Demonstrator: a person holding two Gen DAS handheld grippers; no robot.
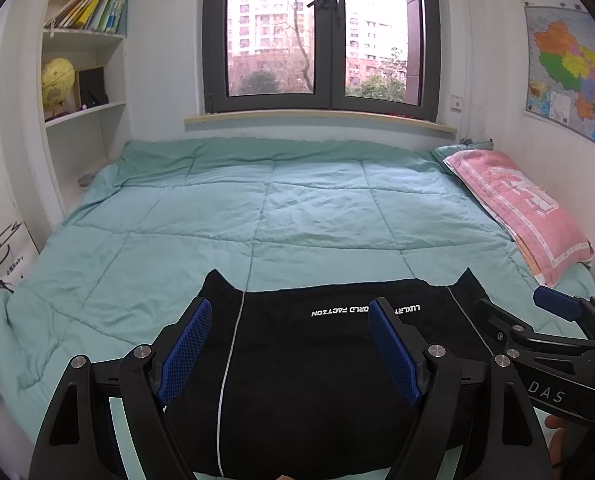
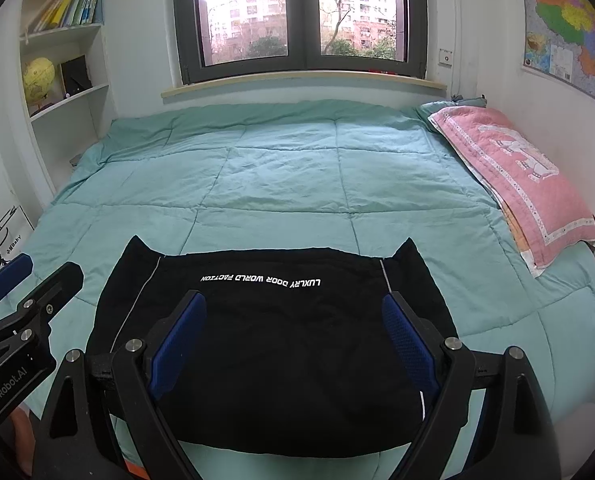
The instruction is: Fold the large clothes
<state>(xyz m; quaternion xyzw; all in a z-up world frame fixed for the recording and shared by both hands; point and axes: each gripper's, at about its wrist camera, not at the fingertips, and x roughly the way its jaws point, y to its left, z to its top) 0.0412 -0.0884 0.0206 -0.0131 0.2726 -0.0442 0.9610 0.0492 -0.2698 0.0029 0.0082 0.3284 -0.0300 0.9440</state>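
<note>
Black garment (image 1: pixel 309 380) folded flat on our green quilt (image 1: pixel 257 208).
Our left gripper (image 1: pixel 289 354) and right gripper (image 2: pixel 295 340) hover spread wide, empty; pink pillow (image 1: pixel 517 208) at two o'clock.

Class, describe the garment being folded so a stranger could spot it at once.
Start at the bed's green quilt under the window. On its near edge lies the black garment. Unlike the pink pillow at the right, it is black, with thin pale side stripes and white lettering.

Left tongs (image 1: pixel 289 344) spread above black garment (image 1: pixel 317 392).
</note>
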